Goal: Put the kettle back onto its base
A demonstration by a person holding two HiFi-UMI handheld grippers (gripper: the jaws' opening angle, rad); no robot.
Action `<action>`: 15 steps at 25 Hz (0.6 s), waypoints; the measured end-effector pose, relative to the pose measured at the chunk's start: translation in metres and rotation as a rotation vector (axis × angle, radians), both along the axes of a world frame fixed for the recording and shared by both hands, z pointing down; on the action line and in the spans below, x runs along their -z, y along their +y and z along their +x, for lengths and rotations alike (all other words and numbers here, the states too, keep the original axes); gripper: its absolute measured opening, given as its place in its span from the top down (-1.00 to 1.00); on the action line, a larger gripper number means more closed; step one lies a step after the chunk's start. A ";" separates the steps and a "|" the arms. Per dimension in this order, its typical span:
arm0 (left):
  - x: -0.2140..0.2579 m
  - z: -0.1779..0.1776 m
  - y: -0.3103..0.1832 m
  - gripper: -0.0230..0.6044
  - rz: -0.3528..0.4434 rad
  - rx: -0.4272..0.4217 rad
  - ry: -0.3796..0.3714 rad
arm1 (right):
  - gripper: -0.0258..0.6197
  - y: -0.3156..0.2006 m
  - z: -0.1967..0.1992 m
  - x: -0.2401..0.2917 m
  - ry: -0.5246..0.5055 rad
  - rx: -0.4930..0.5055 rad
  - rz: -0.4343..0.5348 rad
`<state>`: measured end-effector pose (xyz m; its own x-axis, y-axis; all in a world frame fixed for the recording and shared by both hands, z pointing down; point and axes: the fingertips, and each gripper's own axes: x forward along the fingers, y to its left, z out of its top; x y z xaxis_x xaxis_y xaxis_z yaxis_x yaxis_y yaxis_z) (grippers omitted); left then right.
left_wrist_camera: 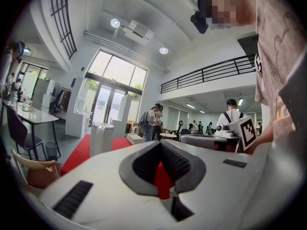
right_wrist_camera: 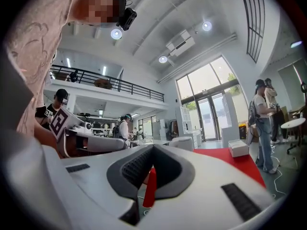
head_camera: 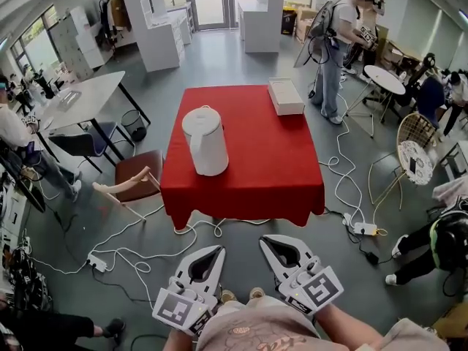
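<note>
1. Kettle [head_camera: 205, 141]: a white, smooth-sided jug standing upright on the red table [head_camera: 270, 174], close to its left edge and about midway between the far and near edges
2. A white box [head_camera: 285, 96] lies near the table's far right corner, well apart from the kettle
3. The base cannot be made out from here. It may sit under the kettle or be hidden behind it, so how far the task has got is unclear
4. The left gripper [head_camera: 219, 250] hangs over the floor short of the table's near edge, its jaws pressed together with nothing between them
5. The right gripper [head_camera: 265, 240] is just beside it, jaws likewise pressed together and empty. Both are well apart from the kettle
6. Handling, as a judgement:
   - The shell looks stiff and glossy, so the round wall is likely to be slippery under the pads.
   - Any water inside is unseen, so treat the kettle as heavy and keep it upright.
   - The body seems too wide for a sure pinch. A thin arc at the lid, probably a handle, looks the better place to take hold, with the second gripper steadying the wall
7. It should be lowered level, so that the foot seats squarely on the base
</note>
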<state>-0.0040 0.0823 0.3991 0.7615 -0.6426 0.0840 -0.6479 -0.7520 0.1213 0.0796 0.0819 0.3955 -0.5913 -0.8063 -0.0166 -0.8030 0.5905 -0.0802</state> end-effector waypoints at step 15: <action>0.007 -0.021 0.018 0.94 0.025 -0.021 0.012 | 0.91 0.021 -0.027 -0.002 0.015 0.006 -0.005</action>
<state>-0.0248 0.1006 0.3922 0.7759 -0.6281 0.0590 -0.6304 -0.7685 0.1099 0.0523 0.1033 0.3977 -0.5959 -0.8031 -0.0035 -0.8009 0.5946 -0.0707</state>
